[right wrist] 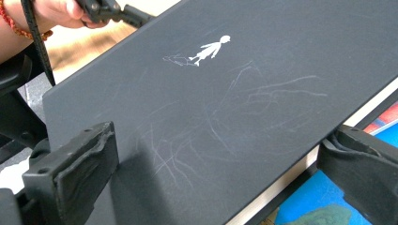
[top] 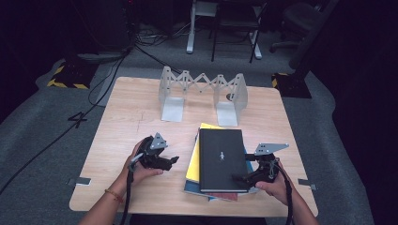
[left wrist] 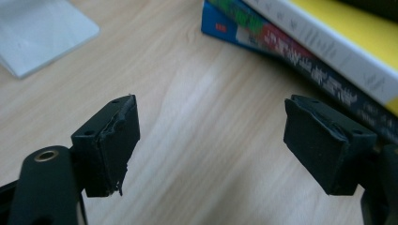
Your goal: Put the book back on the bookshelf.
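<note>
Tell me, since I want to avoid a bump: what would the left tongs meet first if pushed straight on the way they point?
Probably the pile of books. The left tongs stand open over bare table, aimed at the pile's side, likely its lower books. Depth is hard to judge.

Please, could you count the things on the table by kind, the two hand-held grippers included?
Books, in one stack: 4 (black book, yellow book, blue book, dark red book)
Folding metal book rack: 1
Grippers: 2 (left gripper, right gripper)
Total: 7
</note>
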Motion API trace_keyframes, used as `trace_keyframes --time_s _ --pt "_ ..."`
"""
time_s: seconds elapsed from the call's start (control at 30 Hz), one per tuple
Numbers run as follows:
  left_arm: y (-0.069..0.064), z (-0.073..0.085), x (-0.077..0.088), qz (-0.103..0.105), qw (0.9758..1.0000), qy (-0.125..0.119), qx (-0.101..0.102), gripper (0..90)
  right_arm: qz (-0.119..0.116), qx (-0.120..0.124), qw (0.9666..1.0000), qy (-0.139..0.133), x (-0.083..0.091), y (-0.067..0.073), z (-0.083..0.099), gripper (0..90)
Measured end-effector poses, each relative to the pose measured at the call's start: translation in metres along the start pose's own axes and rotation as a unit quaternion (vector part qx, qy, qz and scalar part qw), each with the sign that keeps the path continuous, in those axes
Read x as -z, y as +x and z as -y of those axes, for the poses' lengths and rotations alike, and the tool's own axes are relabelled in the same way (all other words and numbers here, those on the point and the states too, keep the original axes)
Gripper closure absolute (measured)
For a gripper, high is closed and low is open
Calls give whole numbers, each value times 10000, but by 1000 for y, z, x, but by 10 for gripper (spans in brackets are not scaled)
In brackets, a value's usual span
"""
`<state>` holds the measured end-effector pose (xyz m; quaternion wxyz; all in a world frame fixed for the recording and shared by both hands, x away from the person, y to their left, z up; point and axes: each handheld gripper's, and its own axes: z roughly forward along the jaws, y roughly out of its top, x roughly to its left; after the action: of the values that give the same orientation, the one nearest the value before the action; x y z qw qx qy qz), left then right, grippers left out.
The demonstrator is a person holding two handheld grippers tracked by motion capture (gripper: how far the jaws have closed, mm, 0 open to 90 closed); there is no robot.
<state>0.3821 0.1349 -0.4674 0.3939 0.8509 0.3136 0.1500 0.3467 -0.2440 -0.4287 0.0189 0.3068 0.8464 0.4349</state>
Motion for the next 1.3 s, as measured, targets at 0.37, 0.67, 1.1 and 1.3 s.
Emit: trace_keyframes --time_s 0.37,0.67,1.1,1.3 --pt "4 -23 -26 -334 9994 5 -128 234 -39 58 10000 1 -13 2 -10 0" --pt "16 -29 -41 -346 9994 -55 20 275 -138 87 9999 -9 -24 1 -18 0" --pt "25 -36 -62 -242 9995 -84 162 291 -223 243 9994 -49 -27 -2 -21 0" --pt "35 -36 -63 115 9994 -272 158 421 -161 478 9986 -126 -26 1 -22 0"
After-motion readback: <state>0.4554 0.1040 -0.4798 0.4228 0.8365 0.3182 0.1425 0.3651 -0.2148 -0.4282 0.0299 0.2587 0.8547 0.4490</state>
